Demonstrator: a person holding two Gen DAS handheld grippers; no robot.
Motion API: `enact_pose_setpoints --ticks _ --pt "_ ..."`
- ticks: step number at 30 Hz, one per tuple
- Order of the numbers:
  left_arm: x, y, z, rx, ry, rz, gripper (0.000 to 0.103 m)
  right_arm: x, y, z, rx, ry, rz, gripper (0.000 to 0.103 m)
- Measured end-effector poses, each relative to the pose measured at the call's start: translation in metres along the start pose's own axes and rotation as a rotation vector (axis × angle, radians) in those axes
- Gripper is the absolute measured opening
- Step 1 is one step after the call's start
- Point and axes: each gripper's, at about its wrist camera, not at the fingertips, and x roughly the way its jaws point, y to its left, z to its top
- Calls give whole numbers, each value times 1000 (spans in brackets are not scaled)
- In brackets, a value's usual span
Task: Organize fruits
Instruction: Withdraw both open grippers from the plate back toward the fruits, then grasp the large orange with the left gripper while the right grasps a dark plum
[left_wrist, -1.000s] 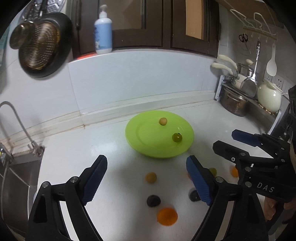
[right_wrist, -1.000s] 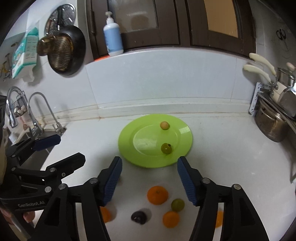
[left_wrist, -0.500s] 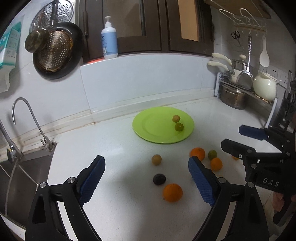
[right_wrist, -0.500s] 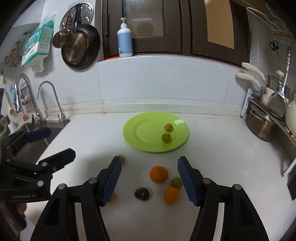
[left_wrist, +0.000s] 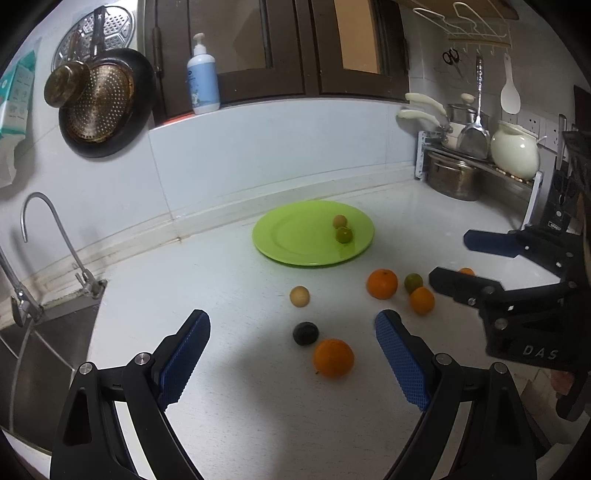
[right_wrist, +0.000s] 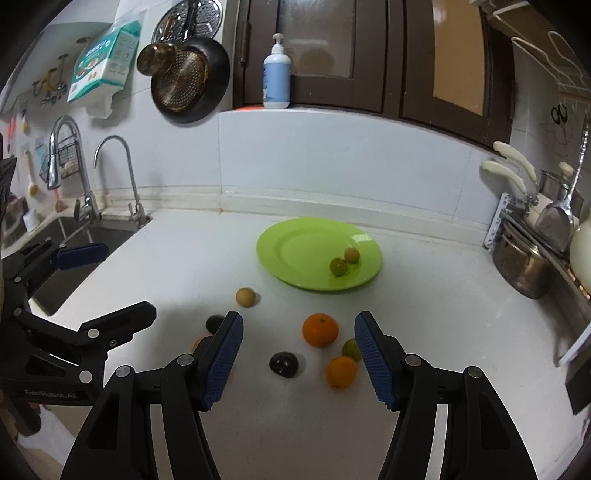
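the left gripper with blue ribbed pads (left_wrist: 291, 343) hangs above the white kitchen counter (left_wrist: 229, 280) with its jaws wide apart and nothing between them. the right gripper with blue ribbed pads (right_wrist: 298, 349) hangs over the same counter, and its jaws are wide apart too, holding nothing. a round bright green plate (left_wrist: 291, 236) sits on the counter near the back wall. on the plate are a small tan round fruit (left_wrist: 340, 221) and a small green round fruit (left_wrist: 344, 235), right next to each other. the other fruits lie on the bare counter in front of the plate. a second small tan fruit (left_wrist: 299, 296) sits alone, a little way from the plate. a dark round fruit (left_wrist: 306, 333) lies just beside a big orange (left_wrist: 333, 357), closest to the left gripper. more to the right are another orange (left_wrist: 382, 283), a little green fruit (left_wrist: 413, 283) and a smaller orange (left_wrist: 422, 300), all close together. one more orange fruit (left_wrist: 466, 271) peeks out behind the right gripper's black finger. in the right wrist view another dark round fruit (right_wrist: 283, 364) lies between the two blue pads. a steel sink with a curved tap (left_wrist: 40, 229) is at the left, a dark pan (left_wrist: 105, 103) hangs on the wall, a white and blue pump bottle (left_wrist: 202, 86) stands on the ledge, and a steel pot (left_wrist: 450, 179) sits at the right.
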Motion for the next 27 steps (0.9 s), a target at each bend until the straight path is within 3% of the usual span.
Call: enact_pose_setpoints --ticks 9,11,19,27 --pt "23 -10 -16 22 51 -62 88 28 -3 -17 -10 80 68 63" --pt "33 -12 -21 21 81 -66 81 35 -3 -22 -14 100 80 63" --pt "59 -23 -33 30 162 -64 69 66 -7 -37 0 168 129 57" --pt "75 -28 -39 16 198 -85 63 89 -10 -46 33 221 158 50"
